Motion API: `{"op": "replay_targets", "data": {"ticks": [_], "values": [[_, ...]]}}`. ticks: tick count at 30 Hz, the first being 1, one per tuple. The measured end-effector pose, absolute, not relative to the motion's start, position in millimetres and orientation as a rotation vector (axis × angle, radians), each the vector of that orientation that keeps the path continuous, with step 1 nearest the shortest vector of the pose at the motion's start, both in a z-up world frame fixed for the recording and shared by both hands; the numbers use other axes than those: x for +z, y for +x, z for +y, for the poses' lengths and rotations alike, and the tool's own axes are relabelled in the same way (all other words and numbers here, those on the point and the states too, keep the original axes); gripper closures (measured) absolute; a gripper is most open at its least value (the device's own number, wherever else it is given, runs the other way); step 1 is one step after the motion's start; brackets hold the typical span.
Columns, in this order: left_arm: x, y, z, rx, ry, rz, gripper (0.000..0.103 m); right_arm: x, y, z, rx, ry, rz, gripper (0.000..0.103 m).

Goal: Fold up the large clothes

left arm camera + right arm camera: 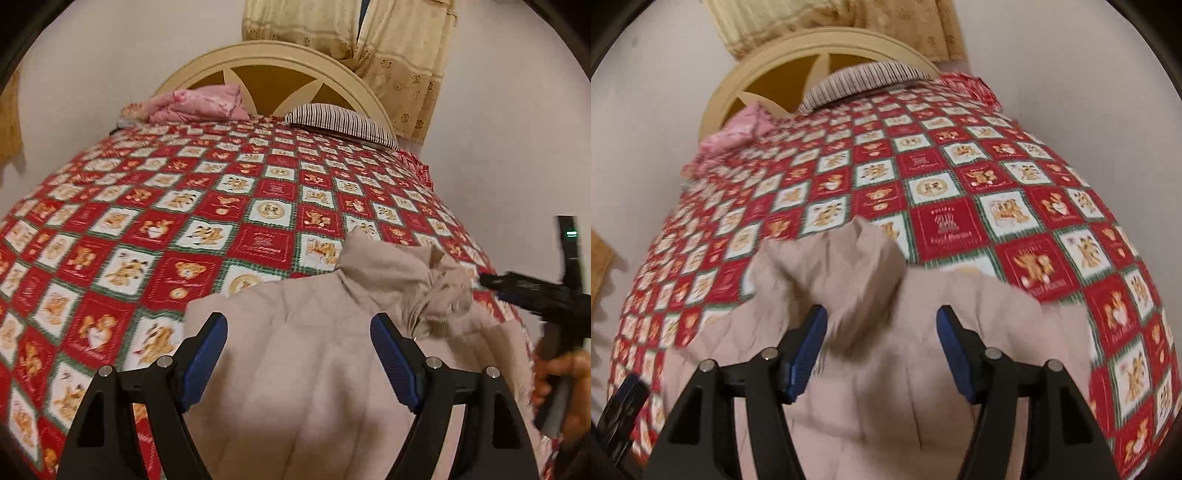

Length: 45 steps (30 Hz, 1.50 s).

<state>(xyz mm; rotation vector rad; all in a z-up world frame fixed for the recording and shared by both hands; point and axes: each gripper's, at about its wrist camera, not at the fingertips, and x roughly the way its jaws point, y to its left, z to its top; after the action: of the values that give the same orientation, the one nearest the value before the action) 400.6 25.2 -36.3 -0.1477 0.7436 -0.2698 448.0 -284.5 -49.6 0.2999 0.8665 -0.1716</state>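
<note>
A beige jacket [314, 369] lies on the bed's quilt [184, 206]. The left gripper [299, 358] and right gripper [881, 350] hang over it, both spread wide and empty.

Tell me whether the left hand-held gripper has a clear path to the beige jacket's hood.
Probably yes: the left hand-held gripper is open over the beige jacket, and nothing lies between it and the hood, though the right hand-held gripper is close beside.

Jacket [871, 387] btm cut off; hood [849, 266] blurred.

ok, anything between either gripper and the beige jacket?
Nothing visible. The left gripper and right gripper are both open directly over the beige jacket, which lies on the bedspread; no other item covers it.
</note>
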Motion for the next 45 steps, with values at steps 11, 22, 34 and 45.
{"op": "replay_targets", "data": {"ticks": [11,22,34,45], "values": [[-52.1,428.8,12.4,-0.303,-0.162,0.792,0.023,-88.3,455.2,-297.1,-0.198,0.334,0.959,0.096],[-17.3,449.9,-44.1,-0.363,-0.147,0.747,0.023,-148.6,391.1,-320.0,-0.188,0.464,0.797,0.1],[-89.5,492.8,-64.9,-0.218,-0.149,1.016,0.095,-152.5,387.6,-329.8,-0.132,0.562,0.758,0.1],[-147.7,445.7,-17.8,-0.237,-0.377,0.866,0.094,-148.8,388.1,-328.4,-0.128,0.561,0.771,0.094]]}}
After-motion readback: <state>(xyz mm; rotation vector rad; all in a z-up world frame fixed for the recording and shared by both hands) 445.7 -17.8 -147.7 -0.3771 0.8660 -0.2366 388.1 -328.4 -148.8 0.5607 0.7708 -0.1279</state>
